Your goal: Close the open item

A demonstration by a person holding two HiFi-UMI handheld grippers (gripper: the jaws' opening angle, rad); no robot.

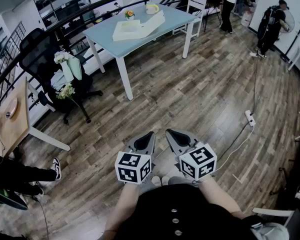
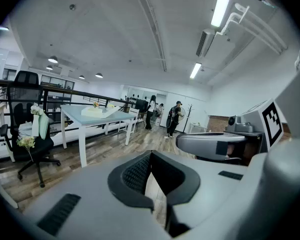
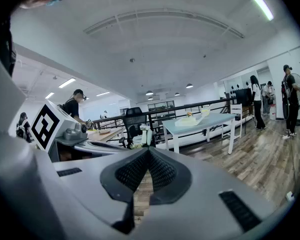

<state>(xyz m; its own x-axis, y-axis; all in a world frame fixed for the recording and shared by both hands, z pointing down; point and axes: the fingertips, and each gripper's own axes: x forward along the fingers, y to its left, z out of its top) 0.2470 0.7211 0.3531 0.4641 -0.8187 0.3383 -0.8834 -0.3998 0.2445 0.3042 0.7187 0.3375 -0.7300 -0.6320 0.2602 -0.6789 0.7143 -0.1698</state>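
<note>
The left tongs (image 1: 150, 134) and right tongs (image 1: 170, 132) are hovering closed and empty, well away from the open box (image 1: 136, 29) lying on the table (image 1: 182, 15).

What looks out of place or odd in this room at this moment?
The white box on the table stands with its lid open. Flowers sit on the black office chair, an unusual place. A power strip lies loose on the floor.

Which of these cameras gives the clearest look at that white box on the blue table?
The head view: it looks down on the white box, so its open lid shows. The left gripper view and the right gripper view catch it only side-on, small and far off, with little detail.
</note>
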